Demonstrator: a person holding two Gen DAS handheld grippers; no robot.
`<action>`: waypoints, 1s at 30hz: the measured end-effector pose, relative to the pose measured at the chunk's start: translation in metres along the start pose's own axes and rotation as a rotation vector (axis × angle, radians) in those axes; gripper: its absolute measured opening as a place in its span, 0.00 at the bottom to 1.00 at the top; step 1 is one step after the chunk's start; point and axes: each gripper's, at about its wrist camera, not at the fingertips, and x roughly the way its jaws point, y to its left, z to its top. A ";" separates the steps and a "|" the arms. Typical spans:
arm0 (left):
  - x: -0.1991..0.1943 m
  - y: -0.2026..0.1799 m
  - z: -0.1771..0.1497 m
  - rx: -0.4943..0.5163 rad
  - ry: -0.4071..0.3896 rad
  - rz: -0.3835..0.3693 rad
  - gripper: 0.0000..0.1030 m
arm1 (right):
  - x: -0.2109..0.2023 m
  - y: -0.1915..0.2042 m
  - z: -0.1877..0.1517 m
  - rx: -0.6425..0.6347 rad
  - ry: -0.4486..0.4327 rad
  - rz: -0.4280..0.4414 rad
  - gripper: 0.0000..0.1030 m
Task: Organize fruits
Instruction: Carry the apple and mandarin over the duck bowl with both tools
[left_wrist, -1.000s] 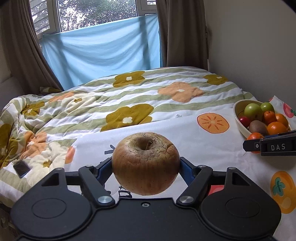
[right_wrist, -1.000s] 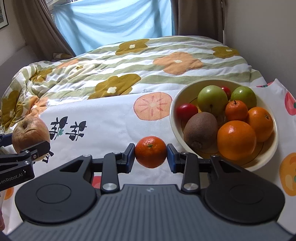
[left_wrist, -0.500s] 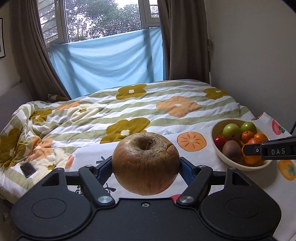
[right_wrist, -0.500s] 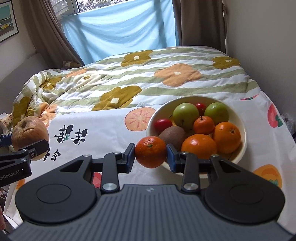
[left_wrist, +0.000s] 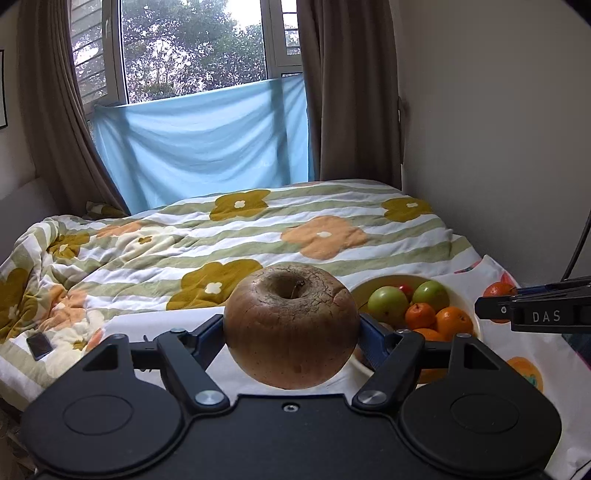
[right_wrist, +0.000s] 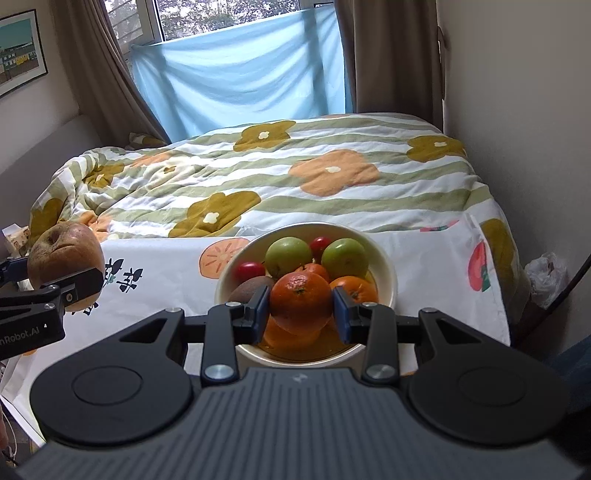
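My left gripper (left_wrist: 291, 332) is shut on a wrinkled brown apple (left_wrist: 291, 325) and holds it in the air left of the cream fruit bowl (left_wrist: 373, 286). The apple also shows at the left of the right wrist view (right_wrist: 64, 258). My right gripper (right_wrist: 301, 310) is shut on a small orange tangerine (right_wrist: 300, 301) and holds it above the near part of the bowl (right_wrist: 386, 264). The bowl holds two green apples (right_wrist: 288, 254), oranges (right_wrist: 356, 288), a kiwi (right_wrist: 247, 290) and small red fruits (right_wrist: 249, 269).
The bowl stands on a white cloth with fruit prints (right_wrist: 166, 266) at the foot of a bed with a flowered striped quilt (right_wrist: 258, 177). A phone (left_wrist: 38, 345) lies on the quilt at left. A wall (right_wrist: 517, 110) runs along the right.
Both grippers have risen with their fruit. The right gripper has moved from left of the bowl to over its near part. The left gripper has come closer to the bowl.
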 end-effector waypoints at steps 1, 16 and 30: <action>0.001 -0.006 0.002 -0.001 -0.005 -0.001 0.77 | -0.001 -0.007 0.003 -0.006 -0.006 0.002 0.50; 0.063 -0.063 0.027 0.052 0.045 -0.103 0.77 | 0.024 -0.069 0.024 0.042 0.001 -0.041 0.50; 0.140 -0.073 0.037 0.140 0.116 -0.214 0.77 | 0.064 -0.078 0.030 0.155 0.042 -0.092 0.50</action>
